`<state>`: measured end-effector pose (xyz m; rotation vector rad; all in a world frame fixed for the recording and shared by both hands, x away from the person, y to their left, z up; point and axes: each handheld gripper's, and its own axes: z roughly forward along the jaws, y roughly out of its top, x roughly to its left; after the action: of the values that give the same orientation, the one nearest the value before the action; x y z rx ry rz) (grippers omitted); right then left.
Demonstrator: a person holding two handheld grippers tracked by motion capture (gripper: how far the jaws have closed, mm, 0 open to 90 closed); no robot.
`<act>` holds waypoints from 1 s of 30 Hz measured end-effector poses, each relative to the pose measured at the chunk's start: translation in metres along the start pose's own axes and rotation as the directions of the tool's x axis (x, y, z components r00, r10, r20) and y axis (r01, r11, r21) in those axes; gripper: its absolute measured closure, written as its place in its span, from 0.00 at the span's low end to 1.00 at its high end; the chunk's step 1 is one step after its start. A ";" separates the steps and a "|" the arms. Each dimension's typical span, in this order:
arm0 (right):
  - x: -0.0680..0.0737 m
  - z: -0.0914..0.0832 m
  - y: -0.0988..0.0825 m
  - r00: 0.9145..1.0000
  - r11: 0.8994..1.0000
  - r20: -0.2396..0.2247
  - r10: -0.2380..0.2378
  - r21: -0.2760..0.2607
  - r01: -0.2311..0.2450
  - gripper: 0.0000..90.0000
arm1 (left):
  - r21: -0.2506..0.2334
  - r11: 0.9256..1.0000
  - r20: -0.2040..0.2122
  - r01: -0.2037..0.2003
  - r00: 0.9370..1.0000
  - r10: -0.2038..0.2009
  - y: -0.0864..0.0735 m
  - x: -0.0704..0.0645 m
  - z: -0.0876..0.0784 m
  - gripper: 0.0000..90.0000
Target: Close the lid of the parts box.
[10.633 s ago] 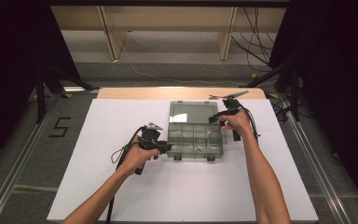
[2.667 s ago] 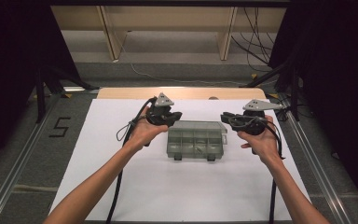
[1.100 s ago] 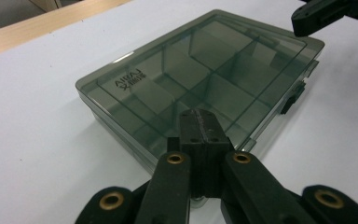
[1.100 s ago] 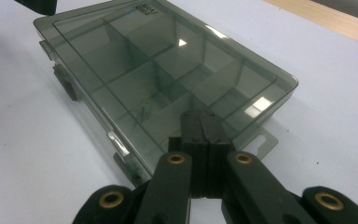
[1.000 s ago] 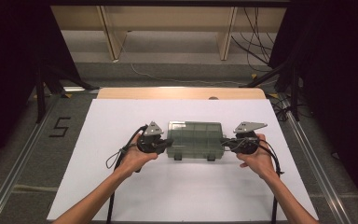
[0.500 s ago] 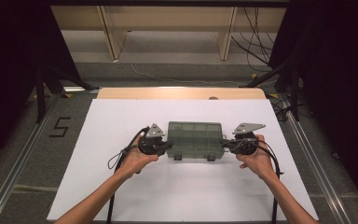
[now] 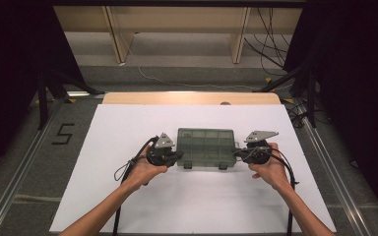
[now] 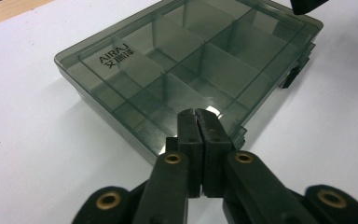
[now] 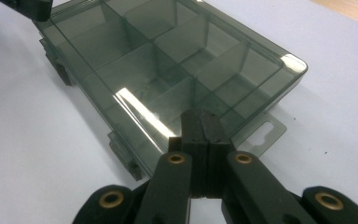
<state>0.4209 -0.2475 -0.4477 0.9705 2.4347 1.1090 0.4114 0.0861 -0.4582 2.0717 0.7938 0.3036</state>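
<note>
High view: smoky transparent compartment organiser box [image 7: 206, 147], lid closed, flat at mid bench [image 7: 128, 123] on white surface. Left hand-held gripper [image 7: 176, 156] at box's left end, jaws together but just opening slightly, nothing between. Right hand-held gripper [image 7: 238, 153] at box's right end, jaws closed, empty. Latches along near edge.

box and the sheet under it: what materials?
Compartment box: looks like smoke-tinted transparent hard plastic, glossy. The dividers show through the closed lid, light glints off its edge, and a printed logo sits on top. White sheet: matte, no glare, smooth; paper or thin board, can't tell which.
</note>
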 end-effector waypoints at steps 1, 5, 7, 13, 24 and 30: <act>-0.001 0.000 0.000 1.000 1.000 0.001 0.000 -0.009 0.000 0.98 | -0.011 1.000 -0.005 0.006 1.000 -0.006 0.000 0.000 -0.001 0.90; 0.001 -0.007 0.004 1.000 0.997 -0.004 0.020 -0.076 -0.020 0.84 | -0.073 0.996 0.030 0.060 0.998 -0.058 0.002 -0.002 -0.008 0.70; 0.004 -0.009 0.007 1.000 0.993 -0.006 0.031 -0.112 -0.031 0.75 | -0.092 0.994 0.033 0.065 0.998 -0.062 0.004 -0.003 -0.012 0.61; 0.014 -0.015 0.015 0.998 0.980 -0.034 0.058 -0.186 -0.063 0.55 | -0.154 0.984 0.037 0.091 0.996 -0.086 0.004 -0.004 -0.028 0.42; 0.025 -0.027 0.019 0.994 0.965 -0.051 0.092 -0.243 -0.102 0.39 | -0.228 0.969 0.037 0.093 0.996 -0.087 0.003 -0.006 -0.045 0.31; 0.032 -0.030 0.019 0.995 0.957 -0.054 0.089 -0.274 -0.100 0.36 | -0.251 0.965 0.029 0.081 0.997 -0.077 0.000 -0.008 -0.054 0.28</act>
<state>0.3908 -0.2329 -0.4130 0.9894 2.2033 1.4681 0.3792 0.1160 -0.4251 1.7983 0.7821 0.3231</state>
